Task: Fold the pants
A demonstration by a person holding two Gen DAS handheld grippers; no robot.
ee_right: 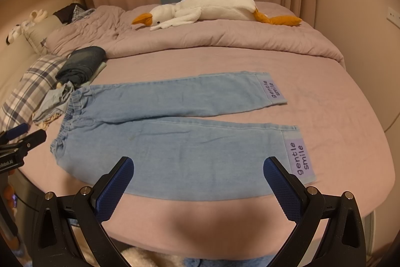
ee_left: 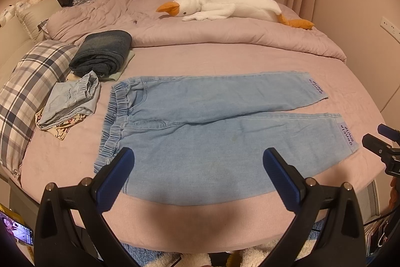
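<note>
Light blue denim pants lie flat on the pink bed sheet, waistband to the left, both legs stretched to the right and slightly apart. Each cuff carries a lilac "gentle smile" label. My left gripper hovers open above the near leg, close to the waistband. In the right wrist view the same pants fill the middle, and my right gripper stands open over the near leg by the cuff. Nothing sits between either pair of blue pads.
Folded dark jeans, a small pile of folded light clothes and a plaid pillow sit left of the pants. A white goose plush lies on the bunched duvet behind. The bed's near edge runs below the grippers.
</note>
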